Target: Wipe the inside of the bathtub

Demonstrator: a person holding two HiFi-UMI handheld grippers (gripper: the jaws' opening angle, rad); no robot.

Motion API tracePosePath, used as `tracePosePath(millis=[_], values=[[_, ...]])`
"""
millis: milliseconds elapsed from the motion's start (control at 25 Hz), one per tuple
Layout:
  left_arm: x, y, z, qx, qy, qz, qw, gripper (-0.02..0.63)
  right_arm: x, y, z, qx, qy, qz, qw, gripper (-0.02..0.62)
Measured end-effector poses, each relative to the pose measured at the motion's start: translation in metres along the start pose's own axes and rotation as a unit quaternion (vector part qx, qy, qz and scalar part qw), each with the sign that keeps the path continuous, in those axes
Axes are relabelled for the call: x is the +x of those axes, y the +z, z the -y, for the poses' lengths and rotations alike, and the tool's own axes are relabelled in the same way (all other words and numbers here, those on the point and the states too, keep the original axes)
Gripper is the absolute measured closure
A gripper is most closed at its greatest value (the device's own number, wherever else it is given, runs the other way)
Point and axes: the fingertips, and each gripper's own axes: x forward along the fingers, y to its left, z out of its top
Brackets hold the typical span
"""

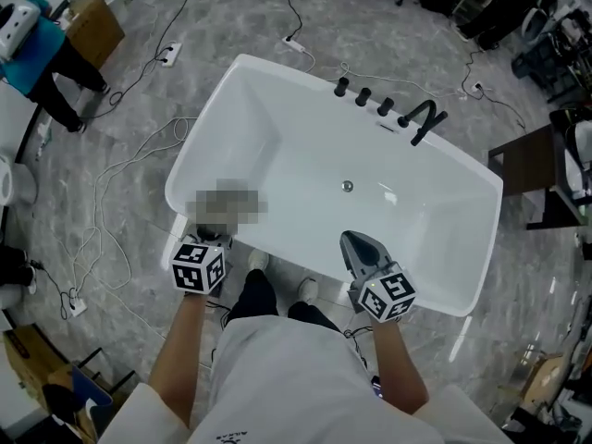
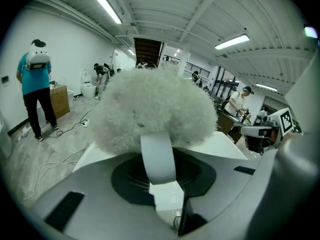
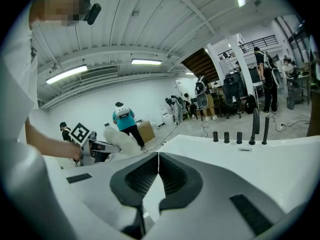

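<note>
1 bathtub (image 1: 305, 155) | left tool (image 2: 159, 165) gripping 1 fluffy white pad (image 2: 152, 109) | right tool (image 3: 158, 164) clenched, empty

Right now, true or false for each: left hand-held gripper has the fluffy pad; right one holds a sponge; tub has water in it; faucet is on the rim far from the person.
1. The left hand-held gripper holds a fluffy white pad by its white handle. True.
2. The right hand-held gripper holds a sponge. False: its jaws are together with nothing between them.
3. The bathtub has water in it. False: no water shows, and the drain lies bare on the floor of the tub.
4. The black faucet sits on the rim far from the person. True.
</note>
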Motion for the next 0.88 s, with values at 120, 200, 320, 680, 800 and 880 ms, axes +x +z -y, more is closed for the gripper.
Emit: tracePosePath(millis=[120, 200, 320, 680, 800, 880], values=[[0.032, 0.014, -0.022, 0.011, -0.01, -0.016, 0.9998, 0.509, 0.03, 0.004, 0.003, -0.003, -0.015, -0.007, 1.0, 0.575], [0.055, 0.025, -0.035, 0.02, -0.016, -0.023, 0.9994, 0.509, 0.05, 0.011, 0.009, -0.004, -0.027, -0.007, 1.0, 0.575], [0.094, 0.035, -0.055, 0.029, -0.026, -0.037, 0.9986, 0.509, 0.08, 0.021, 0.024, 0.006, -0.044, 0.001, 0.999, 0.575], [0.211, 0.056, -0.104, 0.074, -0.05, -0.075, 0.9932, 0.508, 0.166, 0.02, 0.069, 0.019, -0.071, -0.01, 0.997, 0.575], [0.251, 0.056, -0.128, 0.07, -0.045, -0.083, 0.9931, 0.509, 0.194, 0.008, 0.081, 0.019, -0.08, -0.017, 0.996, 0.575], [0.278, 0.052, -0.143, 0.071, -0.037, -0.091, 0.9926, 0.509, 0.21, -0.001, 0.09, 0.02, -0.086, -0.018, 0.996, 0.575]])
